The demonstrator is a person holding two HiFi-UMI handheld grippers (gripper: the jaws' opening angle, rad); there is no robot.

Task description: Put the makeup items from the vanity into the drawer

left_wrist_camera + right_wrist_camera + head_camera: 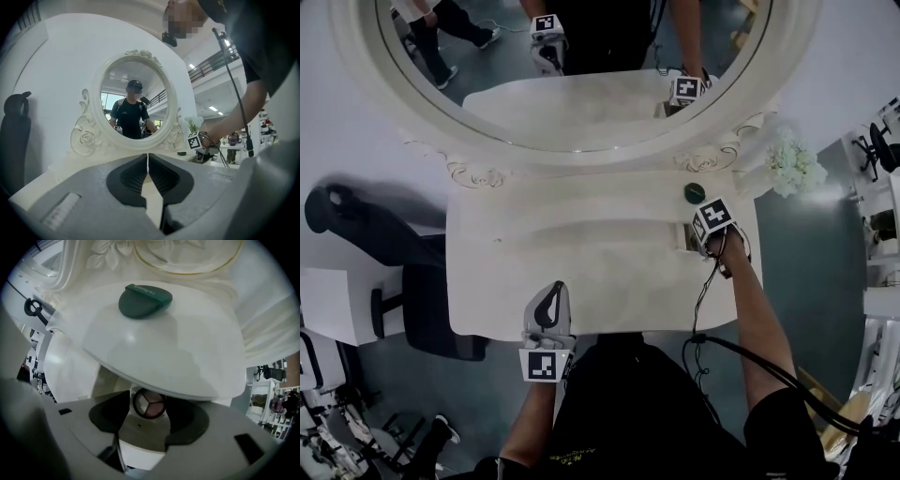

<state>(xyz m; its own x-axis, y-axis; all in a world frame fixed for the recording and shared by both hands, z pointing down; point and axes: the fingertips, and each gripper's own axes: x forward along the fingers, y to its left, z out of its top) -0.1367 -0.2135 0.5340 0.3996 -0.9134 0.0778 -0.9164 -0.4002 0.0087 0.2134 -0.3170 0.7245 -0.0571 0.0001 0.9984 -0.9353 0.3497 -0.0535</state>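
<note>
Lying within open right claw (148,426), palette (149,403)

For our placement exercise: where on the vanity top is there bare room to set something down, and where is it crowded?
Bare: the left and middle of the vanity top, from the mirror frame to the front edge. Crowded: the right end, where the compact lies and the right gripper hangs over the drawer.

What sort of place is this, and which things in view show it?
Probably a dressing corner in an open workspace: a white vanity with an ornate oval mirror, a green compact on it, an office chair alongside.
</note>
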